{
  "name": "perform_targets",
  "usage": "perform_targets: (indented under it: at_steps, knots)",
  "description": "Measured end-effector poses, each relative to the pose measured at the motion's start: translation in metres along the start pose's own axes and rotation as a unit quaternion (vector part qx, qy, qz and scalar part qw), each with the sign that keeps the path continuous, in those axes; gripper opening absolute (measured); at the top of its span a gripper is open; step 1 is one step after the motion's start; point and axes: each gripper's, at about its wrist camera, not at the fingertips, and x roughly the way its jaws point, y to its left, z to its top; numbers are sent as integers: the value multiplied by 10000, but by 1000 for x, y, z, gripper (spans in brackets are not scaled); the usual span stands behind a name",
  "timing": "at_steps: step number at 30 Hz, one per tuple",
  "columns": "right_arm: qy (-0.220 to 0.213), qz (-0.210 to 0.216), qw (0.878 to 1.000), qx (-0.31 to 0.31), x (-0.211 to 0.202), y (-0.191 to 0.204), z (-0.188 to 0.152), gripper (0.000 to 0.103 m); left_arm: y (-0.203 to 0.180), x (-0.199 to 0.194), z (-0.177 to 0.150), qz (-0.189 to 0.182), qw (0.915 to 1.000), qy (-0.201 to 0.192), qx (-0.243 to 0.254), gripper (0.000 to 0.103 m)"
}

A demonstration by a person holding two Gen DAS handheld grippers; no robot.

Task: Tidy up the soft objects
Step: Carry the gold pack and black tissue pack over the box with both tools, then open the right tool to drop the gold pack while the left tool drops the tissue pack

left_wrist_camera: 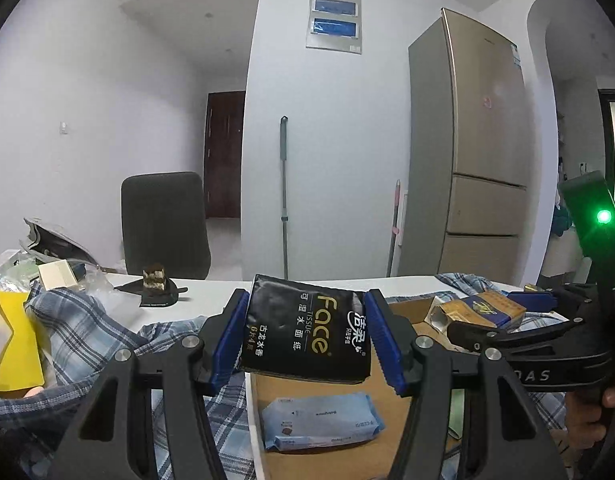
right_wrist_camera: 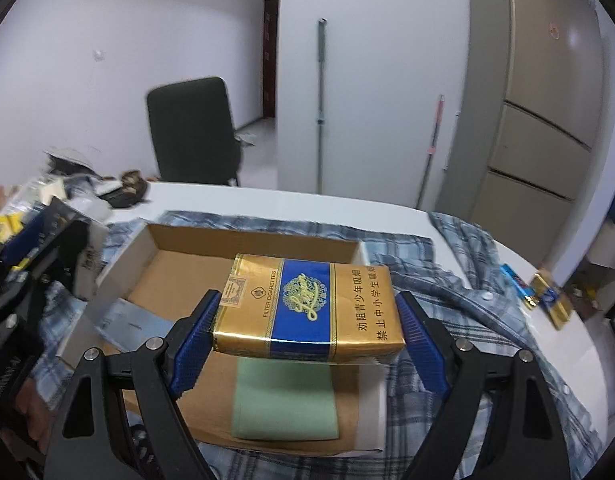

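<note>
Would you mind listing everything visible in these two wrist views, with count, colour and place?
black tissue pack: 1, black with gold lettering, held above the box
cigarette pack: 1, gold and blue, held above the box
cardboard box: 1, brown, open, on the shirt
blue wipes pack: 1, light blue, inside the box
green pack: 1, pale green, inside the box
plaid shirt: 1, blue and white, spread under the box
table: 1, white
cake slice: 1, brown, far left on the table
chair: 1, dark, behind the table
fridge: 1, beige, right
mop handle: 1, grey, against the wall
left gripper: shut on the tissue pack
right gripper: shut on the cigarette pack
</note>
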Motion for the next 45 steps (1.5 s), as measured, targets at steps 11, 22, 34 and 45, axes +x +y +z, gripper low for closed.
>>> perform_targets:
  at_steps: [11, 22, 34, 45]
  knots:
    - [600, 270, 9978, -53, 22, 3, -8, 85, -1, 2, -1, 60, 10000, 38, -8, 61]
    - [687, 334, 9969, 185, 21, -7, -7, 94, 0, 18, 1, -144, 9987, 487, -65, 61]
    - [568, 408, 9967, 413, 12, -24, 1, 97, -12, 46, -9, -302, 9903, 1345, 141, 67]
    - [381, 317, 9981, 372, 0, -25, 6, 97, -10, 20, 6, -110, 9971, 725, 180, 89]
